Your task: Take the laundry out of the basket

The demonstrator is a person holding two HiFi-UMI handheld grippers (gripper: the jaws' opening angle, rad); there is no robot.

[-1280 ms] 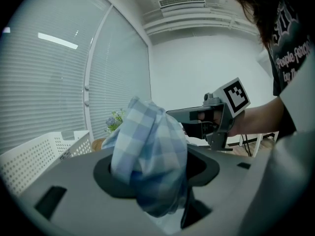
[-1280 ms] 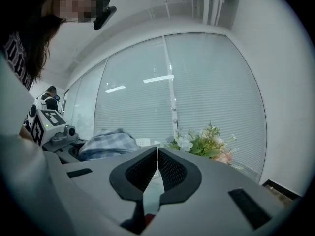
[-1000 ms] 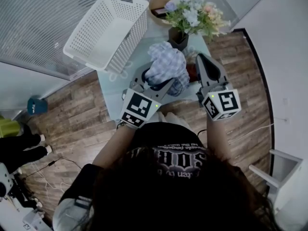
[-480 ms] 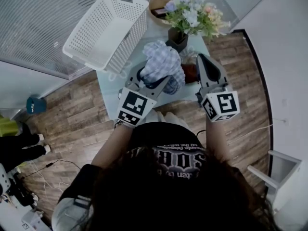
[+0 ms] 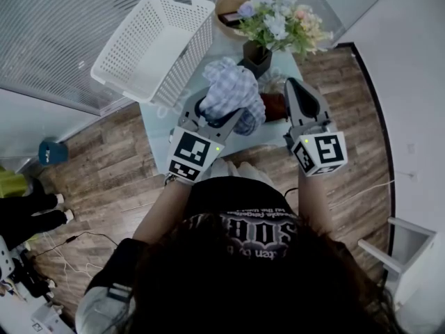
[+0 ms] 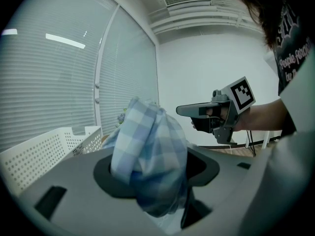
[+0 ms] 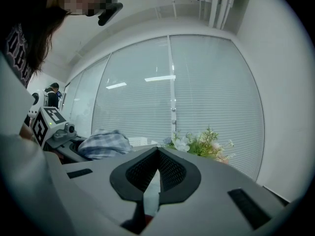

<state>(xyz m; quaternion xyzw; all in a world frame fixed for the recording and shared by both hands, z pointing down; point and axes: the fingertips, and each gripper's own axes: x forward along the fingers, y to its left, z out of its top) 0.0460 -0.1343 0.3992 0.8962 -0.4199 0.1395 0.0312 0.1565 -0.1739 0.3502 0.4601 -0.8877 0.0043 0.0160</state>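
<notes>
A blue-and-white checked cloth [image 5: 233, 89] hangs bunched above the pale table [image 5: 161, 136], with my left gripper [image 5: 221, 118] shut on it. In the left gripper view the cloth [image 6: 147, 141] fills the space between the jaws and droops over them. The white perforated laundry basket [image 5: 156, 44] stands at the table's far left corner, beyond the cloth; I see nothing inside it. My right gripper [image 5: 293, 83] is held to the right of the cloth, apart from it, its jaws shut on nothing. It shows as a closed beak [image 6: 181, 111] in the left gripper view.
A dark pot [image 5: 257, 56] of flowers [image 5: 278, 19] stands at the table's far side, just behind the cloth, with a wooden bowl [image 5: 228, 9] beyond it. A reddish-brown object [image 5: 275, 106] lies beside the right gripper. Wood floor surrounds the small table; blinds cover the window behind it.
My left gripper and the cloth have shifted slightly away from me, towards the basket. The right gripper has kept still.
</notes>
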